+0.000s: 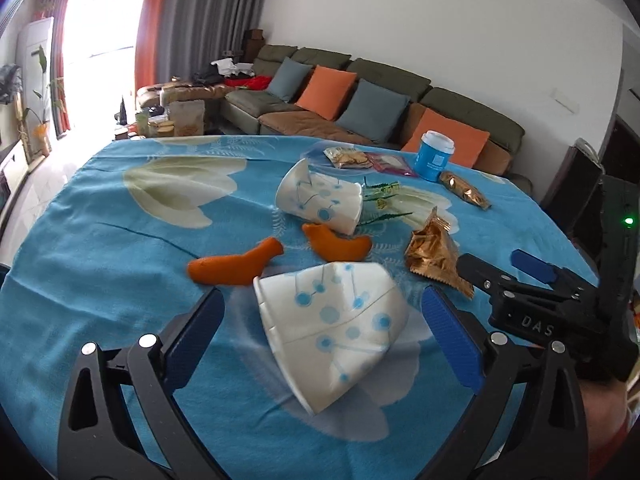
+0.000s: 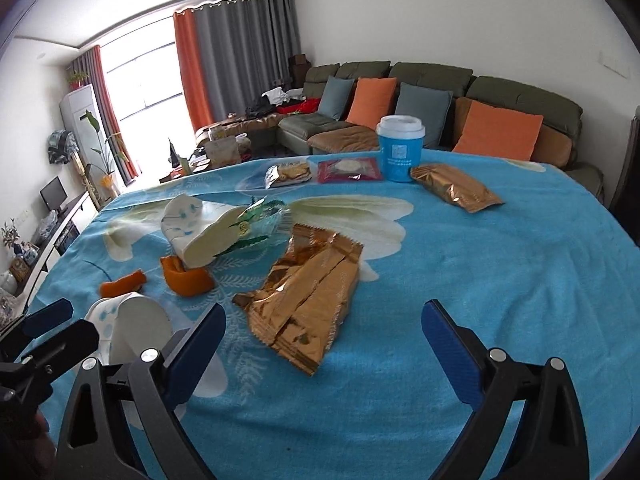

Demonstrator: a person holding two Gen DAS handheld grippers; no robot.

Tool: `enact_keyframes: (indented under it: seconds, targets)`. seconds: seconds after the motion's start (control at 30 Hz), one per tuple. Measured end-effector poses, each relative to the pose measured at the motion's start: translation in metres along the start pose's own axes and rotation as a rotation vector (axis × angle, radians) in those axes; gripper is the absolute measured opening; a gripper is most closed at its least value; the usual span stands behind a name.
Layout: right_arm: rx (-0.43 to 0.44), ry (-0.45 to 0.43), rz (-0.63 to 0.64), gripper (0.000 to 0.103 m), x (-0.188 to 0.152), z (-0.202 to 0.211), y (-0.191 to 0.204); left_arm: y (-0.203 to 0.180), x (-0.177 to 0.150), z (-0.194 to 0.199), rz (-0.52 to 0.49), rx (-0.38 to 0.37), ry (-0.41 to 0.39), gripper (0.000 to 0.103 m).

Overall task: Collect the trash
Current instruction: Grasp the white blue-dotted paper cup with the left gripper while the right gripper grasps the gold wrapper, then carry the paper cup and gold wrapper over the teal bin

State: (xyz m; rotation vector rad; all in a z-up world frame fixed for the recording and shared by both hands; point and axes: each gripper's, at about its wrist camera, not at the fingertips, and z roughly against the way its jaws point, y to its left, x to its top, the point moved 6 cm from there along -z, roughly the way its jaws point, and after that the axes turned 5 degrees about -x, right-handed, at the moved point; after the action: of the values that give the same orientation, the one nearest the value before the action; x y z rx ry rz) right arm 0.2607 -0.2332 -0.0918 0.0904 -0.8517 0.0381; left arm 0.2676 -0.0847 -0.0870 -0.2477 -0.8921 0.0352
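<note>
Trash lies on a blue flowered tablecloth (image 1: 100, 240). A crushed white paper cup (image 1: 332, 328) with blue dots lies between the fingers of my open left gripper (image 1: 324, 320). A second crushed cup (image 1: 320, 200) and two orange peels (image 1: 236, 266) (image 1: 338, 242) lie beyond it. My right gripper (image 2: 324, 322) is open just in front of a torn gold wrapper (image 2: 308, 296); that wrapper also shows in the left wrist view (image 1: 434, 254). The right gripper also shows at the right of the left wrist view (image 1: 512, 268).
Farther back stand a blue lidded cup (image 2: 400, 148), another gold packet (image 2: 456, 188), a red packet (image 2: 348, 170), a biscuit packet (image 2: 288, 174) and a clear green-printed wrapper (image 2: 260, 220). A sofa with cushions (image 2: 440, 112) lies behind the table.
</note>
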Motion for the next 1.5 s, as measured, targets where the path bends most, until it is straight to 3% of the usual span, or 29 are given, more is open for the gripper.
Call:
enact_keyframes:
  seconds: [0.13,0.37,0.47,0.8,1.0,1.33,1.5]
  targets:
    - [-0.004,0.007,-0.002,0.095,0.002,-0.002,-0.005,-0.001,0.004,-0.013,0.030,0.087,0.014,0.097]
    - [0.012,0.037,0.034,0.095,0.007,-0.009,0.000,0.002,-0.005,-0.027,0.060,0.128,0.065,0.097]
    - [0.019,0.060,0.050,0.093,0.006,-0.014,0.003,0.001,-0.005,-0.025,0.052,0.118,0.055,0.085]
    - [0.061,0.153,0.088,0.067,-0.005,-0.030,0.015,0.002,-0.007,-0.007,0.019,0.039,0.022,0.084]
    - [0.079,0.180,0.073,0.047,-0.009,-0.034,0.014,0.005,-0.001,0.022,-0.025,0.038,-0.063,0.084]
    - [0.102,0.124,0.034,0.024,-0.008,-0.016,0.016,0.039,0.009,0.061,-0.001,0.074,-0.156,0.084]
    - [0.087,0.054,0.043,0.021,0.002,0.010,0.022,0.058,0.016,0.083,-0.003,0.107,-0.225,0.084]
